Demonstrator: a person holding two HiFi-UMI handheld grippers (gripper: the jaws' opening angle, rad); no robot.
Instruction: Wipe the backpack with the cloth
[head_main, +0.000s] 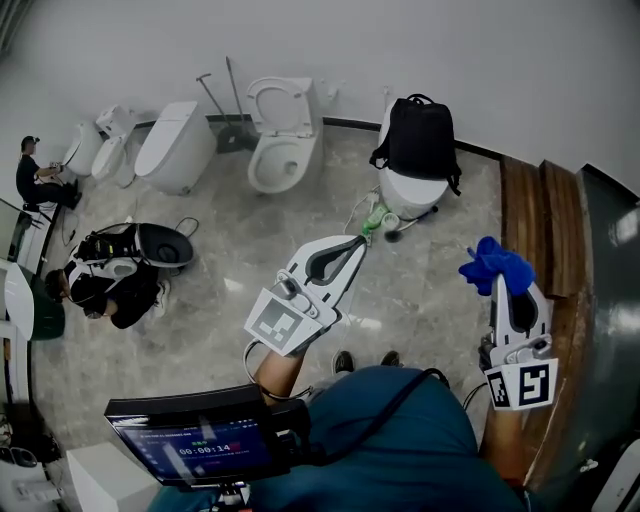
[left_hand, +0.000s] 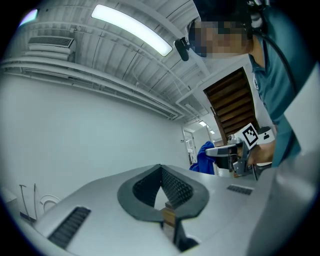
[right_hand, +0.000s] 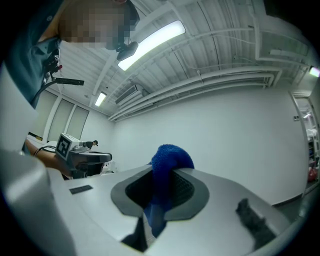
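On the shiny grey floor (head_main: 420, 300), close to the wall: a toilet with its lid up (head_main: 280, 150), a toilet with its lid down (head_main: 175, 148), and a third toilet (head_main: 412, 192) with the black backpack (head_main: 418, 138) on top. Just beside that one, a small green thing (head_main: 374, 222).

Fuzzy blue cloth (right_hand: 170, 160), matt black fabric backpack (head_main: 420, 140), glossy stone-look floor (head_main: 200, 330), shiny white ceramic toilets (head_main: 302, 150).
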